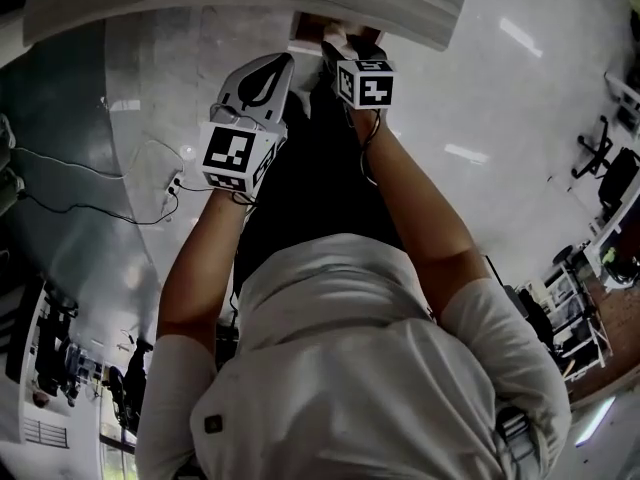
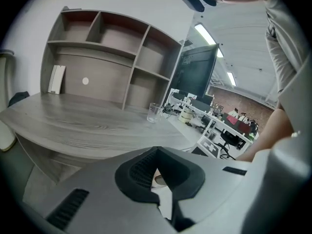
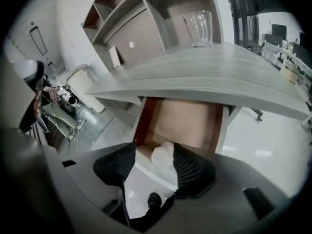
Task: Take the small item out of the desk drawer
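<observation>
Right gripper spread wide over open drawer under desk, crumpled white item between its jaws at drawer's near end, ungripped, left gripper closed together, empty.

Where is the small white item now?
Right gripper view: the white item lies in the open drawer under the desktop, near its front, between the open jaws of the right gripper.
</observation>
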Tool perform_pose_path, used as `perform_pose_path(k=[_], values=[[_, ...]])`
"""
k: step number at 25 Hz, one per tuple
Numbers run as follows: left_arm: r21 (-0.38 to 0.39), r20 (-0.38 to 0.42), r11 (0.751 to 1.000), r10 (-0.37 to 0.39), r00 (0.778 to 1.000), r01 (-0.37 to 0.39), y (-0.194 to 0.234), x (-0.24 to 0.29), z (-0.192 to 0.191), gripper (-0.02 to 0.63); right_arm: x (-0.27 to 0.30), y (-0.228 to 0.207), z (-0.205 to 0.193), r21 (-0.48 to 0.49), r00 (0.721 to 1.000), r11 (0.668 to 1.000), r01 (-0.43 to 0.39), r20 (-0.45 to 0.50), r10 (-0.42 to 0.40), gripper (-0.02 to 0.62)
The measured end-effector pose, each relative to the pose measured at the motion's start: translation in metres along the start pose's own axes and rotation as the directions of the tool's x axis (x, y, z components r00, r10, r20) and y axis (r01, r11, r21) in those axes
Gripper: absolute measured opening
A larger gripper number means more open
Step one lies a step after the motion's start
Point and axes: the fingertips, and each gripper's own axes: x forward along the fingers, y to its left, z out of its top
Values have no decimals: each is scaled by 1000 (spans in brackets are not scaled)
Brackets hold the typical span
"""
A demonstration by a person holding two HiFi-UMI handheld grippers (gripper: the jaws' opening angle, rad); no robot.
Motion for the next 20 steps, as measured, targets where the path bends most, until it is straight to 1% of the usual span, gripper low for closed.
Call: perform_pose_path(k=[6, 11, 20], values=[[-26, -22, 1000, -9, 1000, 9, 5, 10, -19, 12, 31, -8, -16, 9, 996, 999, 35, -83, -34, 249], [-37, -28, 999, -15, 1000, 14, -3, 17, -21, 12, 39, -17, -20, -2, 991, 999, 51, -125, -51, 249], [-52, -30, 999, -8, 1000, 7, 3, 17, -22, 12, 51, -14, -20, -24, 981, 998, 55, -186, -58, 249]])
